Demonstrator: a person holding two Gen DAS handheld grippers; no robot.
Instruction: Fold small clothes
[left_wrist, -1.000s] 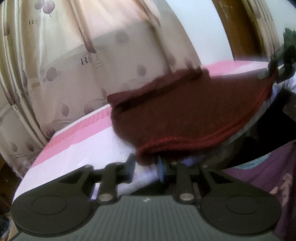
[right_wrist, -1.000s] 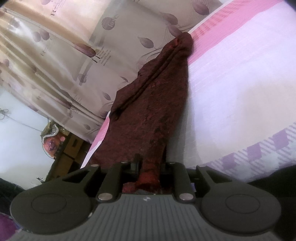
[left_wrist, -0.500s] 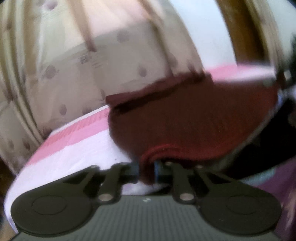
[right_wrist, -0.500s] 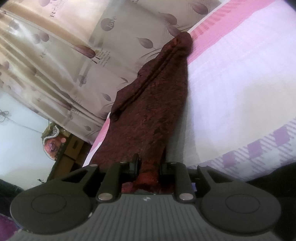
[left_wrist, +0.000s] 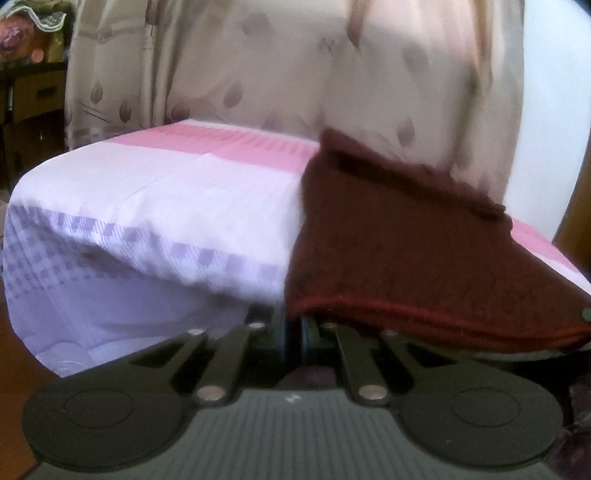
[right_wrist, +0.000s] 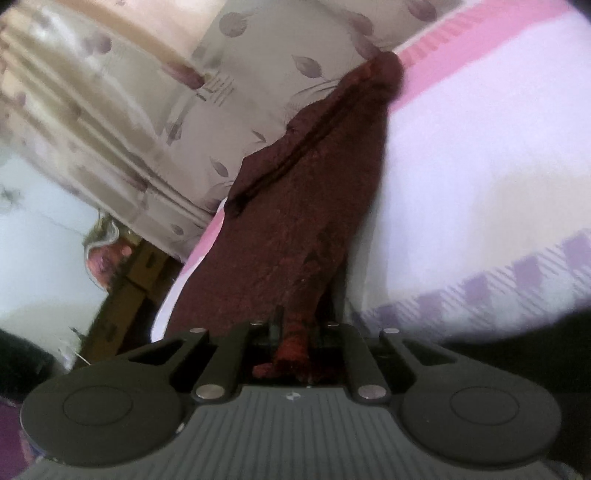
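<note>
A dark maroon knitted garment (left_wrist: 399, 243) lies spread on the bed, its red hem hanging at the near edge. My left gripper (left_wrist: 293, 326) is shut on the hem's left corner at the bed's front edge. In the right wrist view the same garment (right_wrist: 306, 206) stretches away toward the curtain. My right gripper (right_wrist: 295, 332) is shut on its bunched near corner, and the cloth runs taut from the jaws.
The bed has a white sheet (left_wrist: 166, 192) with a pink band (left_wrist: 258, 147) at the back and a purple checked border (left_wrist: 110, 236) at the front. A beige leaf-print curtain (left_wrist: 295, 66) hangs right behind it. A wooden cabinet (right_wrist: 125, 291) stands at the bed's end.
My left gripper closed on the hem and swung round, so the garment now lies to the right in its view. My right gripper kept its hold and barely moved.
</note>
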